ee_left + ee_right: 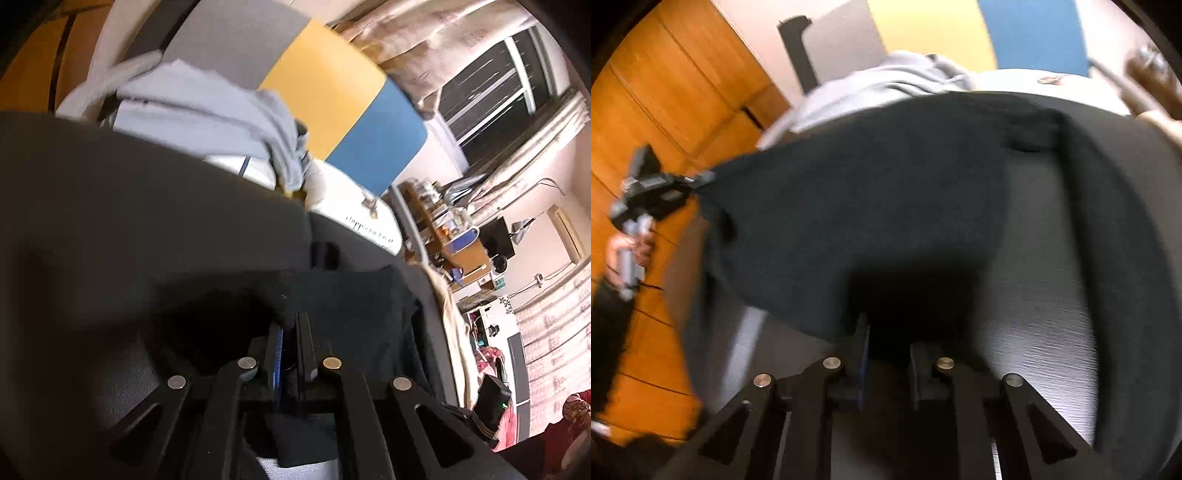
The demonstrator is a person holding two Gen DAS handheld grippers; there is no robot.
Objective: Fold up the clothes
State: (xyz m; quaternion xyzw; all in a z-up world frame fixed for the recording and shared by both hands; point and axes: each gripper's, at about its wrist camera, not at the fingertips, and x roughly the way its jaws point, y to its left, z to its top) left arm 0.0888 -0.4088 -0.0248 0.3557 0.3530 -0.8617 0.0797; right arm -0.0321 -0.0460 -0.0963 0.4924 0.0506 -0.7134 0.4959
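Nearest in the left wrist view, the left tongs [291, 332] are nearly closed, with a fold of the black garment [147, 206] pinched between the two fingers. The cloth bunches around the fingertips and spreads away from them over a grey textured desk [122, 384].

In the right wrist view, the right tongs [888, 341] stand a little apart. Dark cloth and deep shadow sit in the gap between them, and blur makes it impossible to tell whether the pads press on the cloth. The black garment [868, 203] lies draped across the grey desk [1041, 314], covering most of its middle and far part, with a thick fold running down the right side.

At the far left of that view, the left tongs [701, 181] grip the garment's left corner, and a person's hand [628, 251] holds their grey handle.

Beyond the black garment, a heap of light grey clothes [207, 114] rests at the far edge. Farther still stand a yellow panel [325, 96] and a blue panel [380, 147], then beige curtains [417, 40] and a dark window [491, 81].
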